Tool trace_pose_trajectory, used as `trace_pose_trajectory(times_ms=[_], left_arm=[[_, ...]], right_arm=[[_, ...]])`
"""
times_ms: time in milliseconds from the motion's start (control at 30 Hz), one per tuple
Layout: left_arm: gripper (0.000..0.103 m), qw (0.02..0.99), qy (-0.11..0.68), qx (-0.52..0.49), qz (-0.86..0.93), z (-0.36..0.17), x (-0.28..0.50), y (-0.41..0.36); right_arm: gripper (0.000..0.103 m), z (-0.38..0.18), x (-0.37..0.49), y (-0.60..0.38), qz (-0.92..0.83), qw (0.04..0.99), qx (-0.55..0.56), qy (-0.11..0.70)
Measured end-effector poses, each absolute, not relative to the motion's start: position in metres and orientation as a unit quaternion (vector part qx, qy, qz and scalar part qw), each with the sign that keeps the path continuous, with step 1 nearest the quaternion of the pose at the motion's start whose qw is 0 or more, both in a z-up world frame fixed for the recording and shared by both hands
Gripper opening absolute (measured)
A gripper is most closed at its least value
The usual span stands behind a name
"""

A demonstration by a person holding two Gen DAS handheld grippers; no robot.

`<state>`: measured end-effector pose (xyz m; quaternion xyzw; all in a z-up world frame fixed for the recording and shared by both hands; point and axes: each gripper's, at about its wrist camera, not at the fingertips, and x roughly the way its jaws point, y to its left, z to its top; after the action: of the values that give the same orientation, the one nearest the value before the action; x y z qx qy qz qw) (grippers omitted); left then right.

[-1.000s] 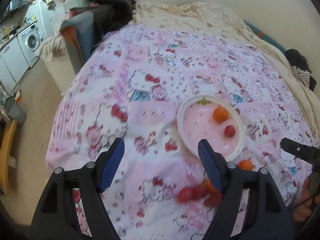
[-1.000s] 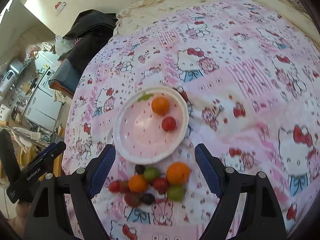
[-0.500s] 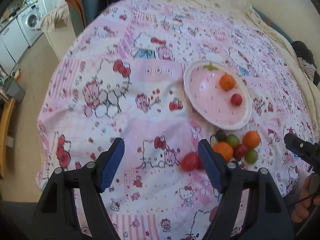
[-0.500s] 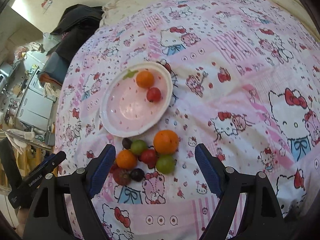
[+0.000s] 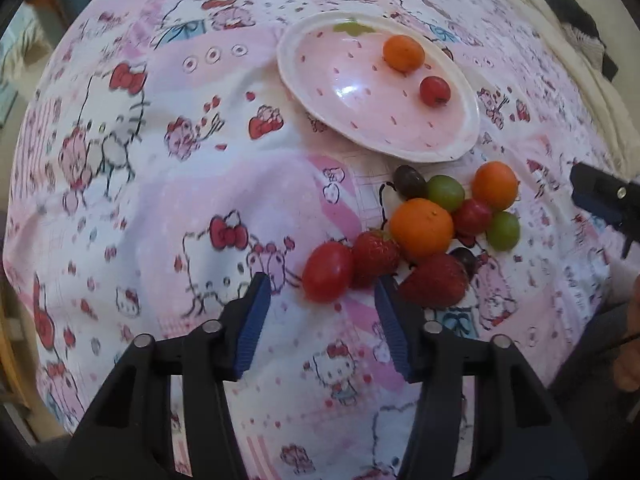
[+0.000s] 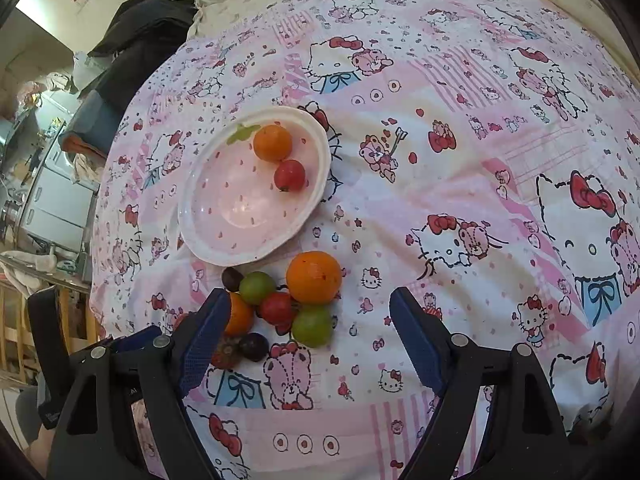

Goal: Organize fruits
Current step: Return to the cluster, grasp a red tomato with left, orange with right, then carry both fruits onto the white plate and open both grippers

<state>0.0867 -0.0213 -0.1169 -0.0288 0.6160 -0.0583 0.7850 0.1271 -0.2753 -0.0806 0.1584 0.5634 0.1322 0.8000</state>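
A pink plate (image 5: 360, 120) (image 6: 224, 236) on the bedspread holds a small orange (image 5: 403, 53) (image 6: 272, 142) and a red cherry tomato (image 5: 435, 90) (image 6: 289, 175). Below it lies a cluster of loose fruit: a red oval tomato (image 5: 327, 271), two strawberries (image 5: 374, 253), oranges (image 5: 421, 228) (image 6: 314, 277), green grapes (image 5: 445, 191) (image 6: 312, 326) and dark grapes (image 6: 253, 346). My left gripper (image 5: 320, 300) is open, its fingertips just below the oval tomato. My right gripper (image 6: 306, 320) is open and empty, straddling the cluster from above.
The fruit lies on a bed with a pink Hello Kitty cover (image 6: 460, 168). Dark clothes (image 6: 140, 40) are piled at the bed's far corner. A washer and cabinets (image 6: 52, 196) stand on the floor to the left. The right gripper's finger (image 5: 604, 200) shows at the left wrist view's right edge.
Both grippers have come down closer to the fruit cluster. The left gripper now has the oval tomato right in front of its open fingers.
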Motion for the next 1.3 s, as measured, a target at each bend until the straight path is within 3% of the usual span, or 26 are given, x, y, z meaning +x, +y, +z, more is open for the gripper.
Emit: trace_pose_trajectory(times_ms=[67, 467, 733, 900, 1067, 1300], left_arm=[[0.027, 0.78, 0.621, -0.038, -0.065, -0.123, 0.092, -0.021], [0.023, 0.778, 0.622, -0.025, -0.088, -0.119, 0.095, -0.023], [0.023, 0.805, 0.585, -0.095, -0.033, -0.08, 0.084, 0.018], [0.023, 0.809, 0.575, -0.12, -0.002, -0.079, 0.087, 0.034], [0.023, 0.811, 0.572, -0.121, 0.0, -0.078, 0.09, 0.032], [0.023, 0.816, 0.569, -0.101, -0.007, -0.079, 0.094, 0.021]], right_arm=[[0.084, -0.082, 0.129, -0.275, 0.132, 0.798, 0.159, 0.566], [0.084, -0.082, 0.135, -0.271, 0.138, 0.796, 0.156, 0.568], [0.083, -0.092, 0.14, -0.278, 0.151, 0.765, 0.214, 0.588], [0.059, -0.108, 0.156, -0.266, 0.153, 0.748, 0.201, 0.614], [0.057, -0.126, 0.162, -0.251, 0.137, 0.738, 0.172, 0.638], [0.041, -0.144, 0.172, -0.243, 0.12, 0.738, 0.146, 0.648]])
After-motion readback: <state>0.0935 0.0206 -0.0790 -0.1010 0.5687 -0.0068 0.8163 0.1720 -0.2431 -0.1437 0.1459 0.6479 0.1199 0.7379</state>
